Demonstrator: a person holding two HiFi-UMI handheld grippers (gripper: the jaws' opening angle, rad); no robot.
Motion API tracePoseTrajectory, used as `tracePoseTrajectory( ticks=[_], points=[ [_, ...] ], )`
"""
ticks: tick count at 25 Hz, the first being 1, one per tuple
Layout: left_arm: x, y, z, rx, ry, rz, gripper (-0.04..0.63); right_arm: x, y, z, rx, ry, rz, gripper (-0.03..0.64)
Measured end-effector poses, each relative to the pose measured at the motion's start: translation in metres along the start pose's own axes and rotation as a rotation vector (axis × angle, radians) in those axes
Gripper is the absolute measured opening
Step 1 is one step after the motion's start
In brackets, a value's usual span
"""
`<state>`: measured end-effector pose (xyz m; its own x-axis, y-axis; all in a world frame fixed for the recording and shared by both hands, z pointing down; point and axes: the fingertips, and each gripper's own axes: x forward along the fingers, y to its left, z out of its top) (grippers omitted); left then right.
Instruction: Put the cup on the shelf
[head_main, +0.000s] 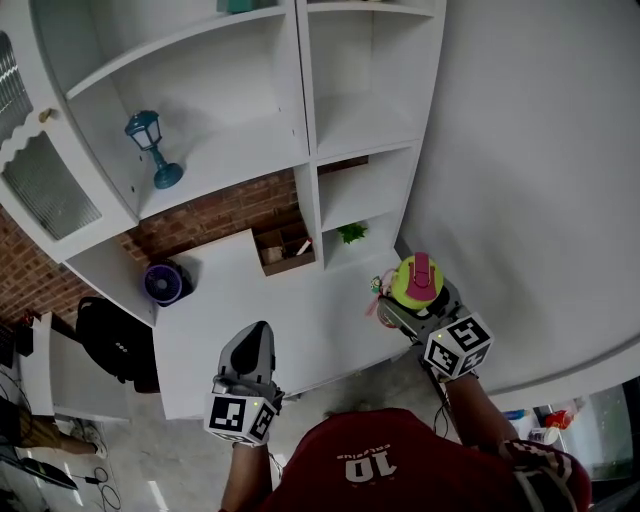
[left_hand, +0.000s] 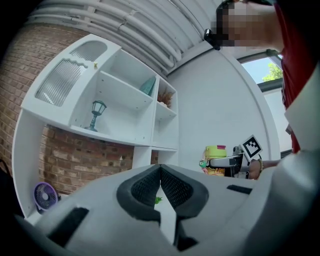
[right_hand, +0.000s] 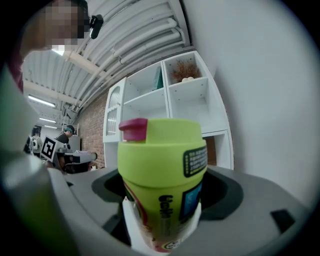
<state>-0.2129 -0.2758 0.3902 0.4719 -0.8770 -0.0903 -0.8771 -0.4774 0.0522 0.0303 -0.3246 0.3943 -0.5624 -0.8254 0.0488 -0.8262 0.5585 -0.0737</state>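
A cup (head_main: 416, 281) with a lime-green lid and a pink flip tab is held upright by my right gripper (head_main: 408, 310), which is shut on it above the right end of the white counter (head_main: 300, 340). It fills the right gripper view, cup (right_hand: 162, 185) between the jaws. The left gripper view shows the cup (left_hand: 215, 159) from the side. My left gripper (head_main: 256, 345) hovers over the counter's front edge, jaws shut on nothing; its pads (left_hand: 150, 187) meet. The white shelf unit (head_main: 300, 110) rises behind the counter.
A teal lantern (head_main: 152, 147) stands on a middle shelf. A purple fan (head_main: 163, 283) sits at the counter's left. A wooden box (head_main: 285, 247) and a small green plant (head_main: 351, 233) occupy the low cubbies. A white wall (head_main: 530, 170) is at right.
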Motion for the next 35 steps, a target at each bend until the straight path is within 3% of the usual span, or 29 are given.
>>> tracePoseTrajectory(
  ticks=[6,15,24,35],
  points=[
    [0.003,0.000,-0.007,-0.010,-0.006,-0.039,-0.003,0.002,0.003,-0.010,0.003,0.022,-0.038,0.407],
    [0.041,-0.018,-0.013,0.002,-0.006,-0.084,-0.003,0.021,-0.014,-0.010,-0.013,0.024,-0.005,0.407],
    [0.091,-0.033,0.014,0.041,-0.030,-0.065,-0.003,0.057,-0.054,-0.006,0.005,0.028,0.065,0.407],
    [0.135,-0.036,0.004,0.043,-0.005,-0.004,-0.003,0.105,-0.089,-0.004,-0.001,0.034,0.165,0.407]
  ],
)
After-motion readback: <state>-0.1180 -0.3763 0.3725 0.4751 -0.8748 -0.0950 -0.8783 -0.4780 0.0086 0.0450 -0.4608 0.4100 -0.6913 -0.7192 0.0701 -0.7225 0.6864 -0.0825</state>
